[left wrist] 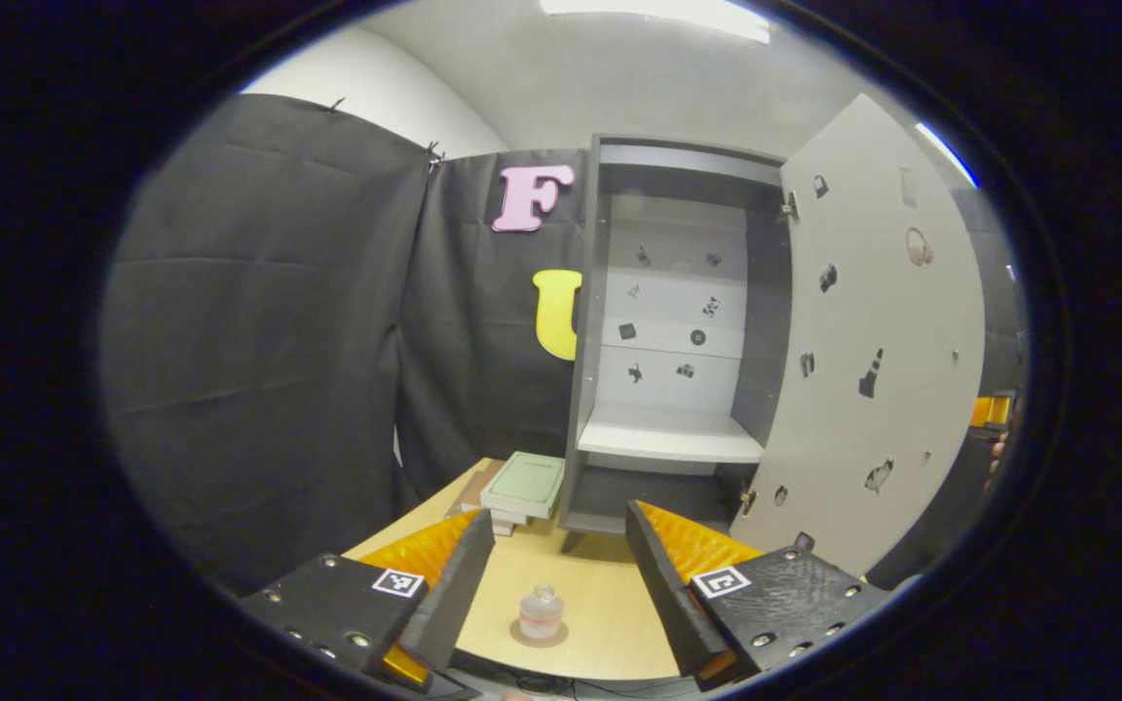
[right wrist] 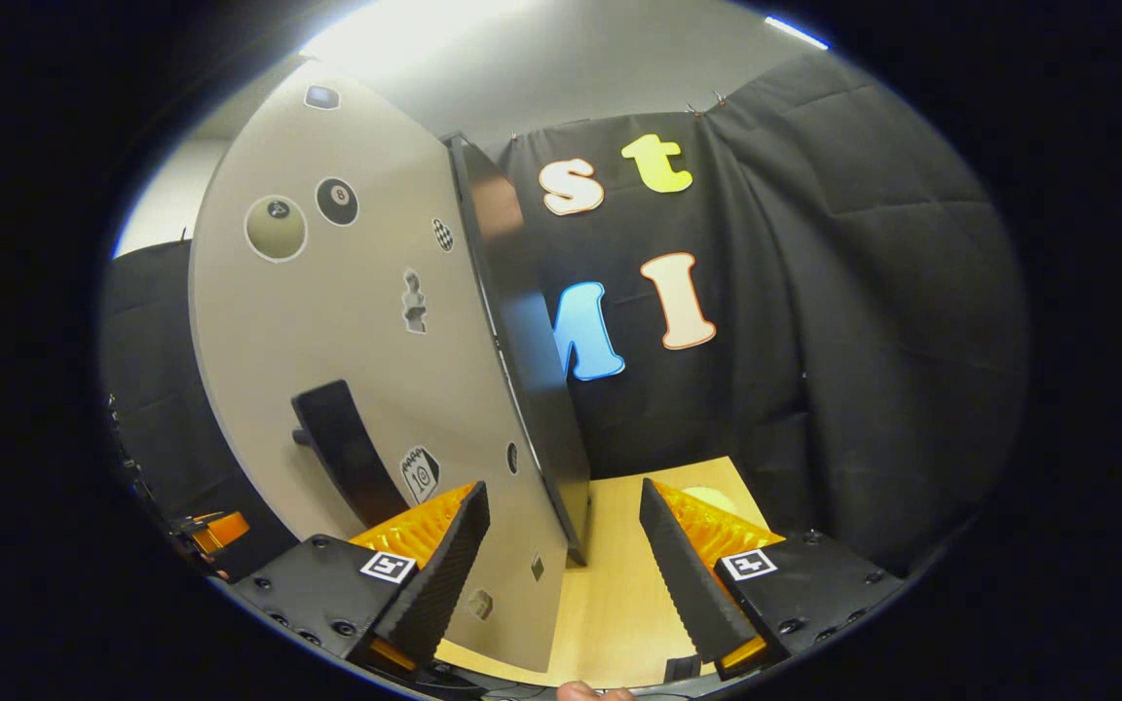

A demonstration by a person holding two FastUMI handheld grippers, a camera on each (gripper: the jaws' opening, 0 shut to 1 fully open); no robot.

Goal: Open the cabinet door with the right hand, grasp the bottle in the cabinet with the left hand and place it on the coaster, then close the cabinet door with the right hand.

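Left gripper view, bottom centre: small glass-like bottle [left wrist: 541,612], likely light and slippery, sits between the spread left gripper [left wrist: 558,574]; take its body. Right gripper [right wrist: 563,550] gapes around the door [right wrist: 366,321] edge.

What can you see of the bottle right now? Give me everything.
The bottle is small, squat and clear, glass or plastic by its look, with a narrower neck and cap on top and a pale pinkish band around its body. It stands upright on a round coaster on the light wooden table, in front of the open cabinet. It sits between the open fingers of the left gripper, which do not touch it. Contents cannot be told.
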